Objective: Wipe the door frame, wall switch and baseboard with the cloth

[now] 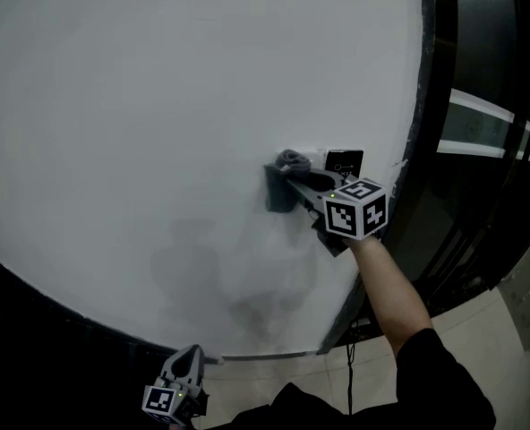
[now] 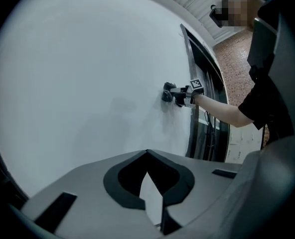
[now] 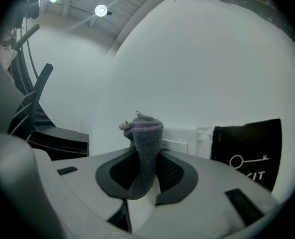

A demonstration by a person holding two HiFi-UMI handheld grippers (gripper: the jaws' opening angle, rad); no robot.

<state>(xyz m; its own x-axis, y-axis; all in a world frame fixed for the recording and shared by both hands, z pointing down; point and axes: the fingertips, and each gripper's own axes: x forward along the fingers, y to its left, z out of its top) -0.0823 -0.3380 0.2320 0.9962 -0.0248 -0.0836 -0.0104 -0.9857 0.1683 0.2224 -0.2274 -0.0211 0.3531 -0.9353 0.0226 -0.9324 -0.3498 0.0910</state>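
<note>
My right gripper [image 1: 292, 176] is shut on a grey cloth [image 1: 292, 159] and holds it against the white wall, right at the white wall switch [image 1: 317, 159]. In the right gripper view the cloth [image 3: 143, 133] sticks up from between the jaws of the right gripper [image 3: 146, 159], with the switch plate [image 3: 176, 144] just behind it. The dark door frame [image 1: 426, 106] runs down the wall's right edge. My left gripper [image 1: 190, 356] hangs low near the foot of the wall, and the left gripper [image 2: 147, 156] is shut with nothing in it.
A black plate with a key symbol [image 3: 247, 151] sits beside the switch on its right. A dark band [image 1: 68, 330] runs along the wall's foot. A thin cable [image 1: 350, 370] hangs by the frame's base. Pale floor tiles [image 1: 516, 330] lie at the right.
</note>
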